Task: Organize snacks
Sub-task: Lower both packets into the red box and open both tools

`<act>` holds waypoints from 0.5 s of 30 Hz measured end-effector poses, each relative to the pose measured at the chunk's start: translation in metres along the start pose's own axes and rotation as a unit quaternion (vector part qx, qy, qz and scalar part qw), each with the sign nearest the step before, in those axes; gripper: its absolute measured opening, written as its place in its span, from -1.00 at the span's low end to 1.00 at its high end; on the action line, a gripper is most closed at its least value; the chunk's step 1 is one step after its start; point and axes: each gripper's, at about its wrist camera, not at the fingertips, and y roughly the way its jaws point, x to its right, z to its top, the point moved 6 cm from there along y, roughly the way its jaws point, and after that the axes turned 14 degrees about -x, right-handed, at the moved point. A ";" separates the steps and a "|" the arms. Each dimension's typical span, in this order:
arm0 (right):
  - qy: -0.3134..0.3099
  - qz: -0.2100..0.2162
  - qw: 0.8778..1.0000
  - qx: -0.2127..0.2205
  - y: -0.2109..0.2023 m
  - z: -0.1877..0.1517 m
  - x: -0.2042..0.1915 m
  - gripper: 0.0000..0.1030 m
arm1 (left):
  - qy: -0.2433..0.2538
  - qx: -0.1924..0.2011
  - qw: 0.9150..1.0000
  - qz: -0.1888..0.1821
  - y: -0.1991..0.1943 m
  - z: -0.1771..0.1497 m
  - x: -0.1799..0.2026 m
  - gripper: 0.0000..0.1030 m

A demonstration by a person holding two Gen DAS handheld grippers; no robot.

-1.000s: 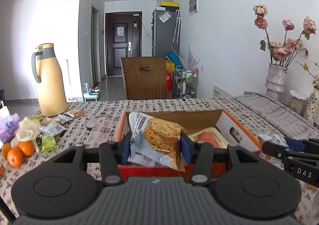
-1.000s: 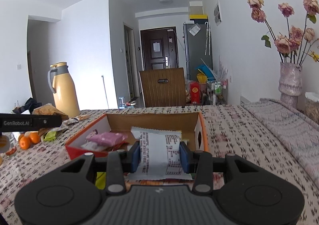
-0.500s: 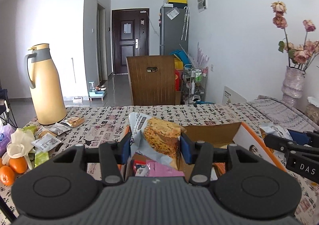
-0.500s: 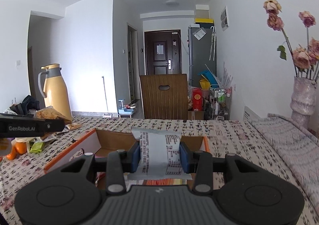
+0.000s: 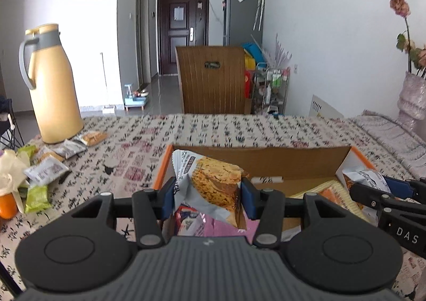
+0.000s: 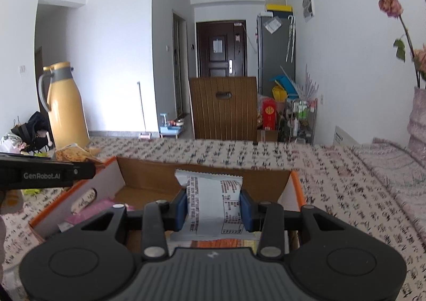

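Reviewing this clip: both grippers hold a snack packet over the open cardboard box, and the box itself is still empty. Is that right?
Not quite. Each gripper does hold a snack packet over the cardboard box, but the box is not empty: the left wrist view shows a pink packet and an orange packet lying inside it, beneath the left gripper and its cracker packet.

Right gripper [image 6: 213, 207] is clamped on a white snack packet [image 6: 213, 207], held over the open cardboard box [image 6: 290, 189]. Pink packets [image 6: 98, 207] lie inside at left. Left gripper [image 6: 45, 173] enters from the left edge. A yellow thermos [image 6: 66, 106] stands far left.
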 end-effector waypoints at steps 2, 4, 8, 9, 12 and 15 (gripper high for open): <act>0.002 0.002 1.000 -0.009 0.008 -0.003 0.002 -0.24 | 0.000 -0.009 1.000 0.000 0.008 -0.003 0.000 -0.03; 0.003 0.004 1.000 -0.017 0.014 -0.007 0.004 -0.24 | 0.003 -0.015 1.000 0.000 0.014 -0.006 0.000 -0.03; 0.004 0.005 0.999 -0.032 0.024 -0.013 0.004 -0.24 | 0.006 -0.025 1.000 -0.002 0.021 -0.011 0.002 0.01; 0.004 0.005 0.999 -0.036 0.026 -0.015 0.004 -0.23 | 0.007 -0.026 1.000 -0.002 0.022 -0.011 0.002 0.03; 0.006 0.005 0.999 -0.044 0.028 -0.018 0.004 -0.20 | 0.004 -0.028 1.000 0.000 0.024 -0.013 0.001 0.20; 0.012 0.005 0.999 -0.040 0.026 -0.018 0.007 0.26 | 0.003 -0.021 1.000 0.000 0.021 -0.013 0.001 0.41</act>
